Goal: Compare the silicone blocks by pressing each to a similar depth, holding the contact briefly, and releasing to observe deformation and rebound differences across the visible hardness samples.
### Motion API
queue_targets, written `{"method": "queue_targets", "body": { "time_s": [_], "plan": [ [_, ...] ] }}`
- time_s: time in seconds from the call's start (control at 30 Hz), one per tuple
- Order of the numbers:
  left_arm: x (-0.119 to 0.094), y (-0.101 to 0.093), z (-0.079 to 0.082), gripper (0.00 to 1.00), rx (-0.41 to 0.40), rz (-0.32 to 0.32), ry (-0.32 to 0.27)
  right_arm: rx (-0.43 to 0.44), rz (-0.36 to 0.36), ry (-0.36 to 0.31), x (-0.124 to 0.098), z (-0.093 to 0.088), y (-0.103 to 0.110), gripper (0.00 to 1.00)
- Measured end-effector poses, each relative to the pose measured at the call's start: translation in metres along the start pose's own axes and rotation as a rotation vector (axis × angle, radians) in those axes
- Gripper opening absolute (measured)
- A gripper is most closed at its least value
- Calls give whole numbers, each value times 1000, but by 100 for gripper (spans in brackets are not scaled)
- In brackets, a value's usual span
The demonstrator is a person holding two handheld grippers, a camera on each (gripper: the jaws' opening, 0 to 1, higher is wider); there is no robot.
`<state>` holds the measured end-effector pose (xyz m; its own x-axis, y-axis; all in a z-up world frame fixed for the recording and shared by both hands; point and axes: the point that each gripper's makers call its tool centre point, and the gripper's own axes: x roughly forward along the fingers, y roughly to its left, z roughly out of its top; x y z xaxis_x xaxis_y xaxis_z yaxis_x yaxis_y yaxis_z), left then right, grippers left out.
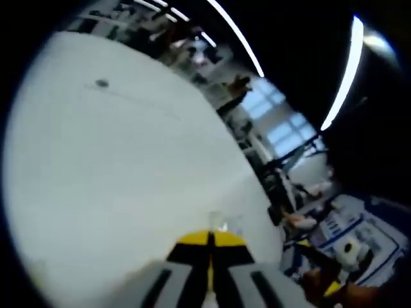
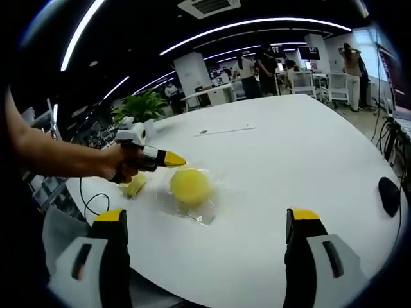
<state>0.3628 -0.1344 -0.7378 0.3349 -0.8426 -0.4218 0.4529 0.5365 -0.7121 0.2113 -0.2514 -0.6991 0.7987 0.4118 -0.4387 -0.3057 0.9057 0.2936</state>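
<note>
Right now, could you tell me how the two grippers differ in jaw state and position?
The left gripper has its yellow-tipped jaws shut together, while the right gripper has its jaws spread wide apart. The left gripper hovers just beside the round yellow silicone block, while the right gripper sits farther back from it, nearer the white table edge. Both have yellow tips on their jaws.

My left gripper (image 1: pixel 210 247) has pale grey jaws with dark slots and yellow-over-black tips. At nine o'clock in the right gripper view it shows a white body (image 2: pixel 131 135) and a yellow nose. My right gripper (image 2: pixel 207 218) matches: grey jaws, black slots, yellow caps. The forearm (image 2: pixel 54 154) wears no sleeve.
</note>
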Motion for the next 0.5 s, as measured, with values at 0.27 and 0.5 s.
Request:
{"method": "queue_targets", "body": {
  "time_s": [0.27,0.5],
  "plan": [
    [-11,-33,2,0,140,-46,3,-25,0,-31,-2,5,3,96],
    [-21,-55,8,0,243,-36,-24,-43,-3,-67,-9,11,2,97]
  ]
}}
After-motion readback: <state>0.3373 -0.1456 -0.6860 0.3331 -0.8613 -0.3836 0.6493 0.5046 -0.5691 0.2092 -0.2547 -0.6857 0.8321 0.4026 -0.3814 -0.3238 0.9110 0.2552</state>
